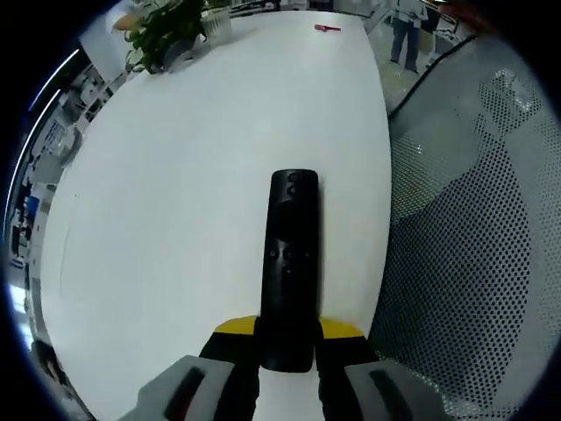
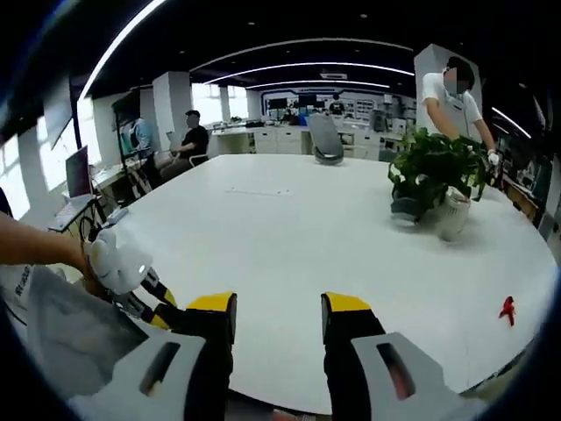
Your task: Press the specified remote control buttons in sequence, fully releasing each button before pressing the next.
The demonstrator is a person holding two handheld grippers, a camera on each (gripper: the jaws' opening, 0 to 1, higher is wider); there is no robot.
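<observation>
In the left gripper view, the left gripper [image 1: 287, 338] clamps its yellow-tipped jaws on the near end of a black remote control [image 1: 288, 263], one jaw pressed to each long side. The remote points straight away from the gripper, lying flat on or just above the white table [image 1: 175, 193]; which of the two cannot be told. Its button face is up, with a round button cluster near the middle and another button near the far end.

The table is a broad, smooth, white oval. At its far end stands a potted plant [image 1: 166, 31], and a small red object [image 1: 327, 28] lies near the far edge. To the right of the table hangs a dark perforated mesh panel [image 1: 473, 254], and beyond it a person stands on the floor.

In the right gripper view, the right gripper [image 2: 278, 324] hangs over the near edge of the same table [image 2: 280, 237], its jaws spread apart with nothing between them. The left gripper [image 2: 166, 307] enters from the left, held by a hand [image 2: 118, 259]. The plant [image 2: 436, 180] stands at the right, and the red object [image 2: 507, 309] lies near the right edge. Around is an open office with ceiling light strips, desks, a seated person and a standing one.
</observation>
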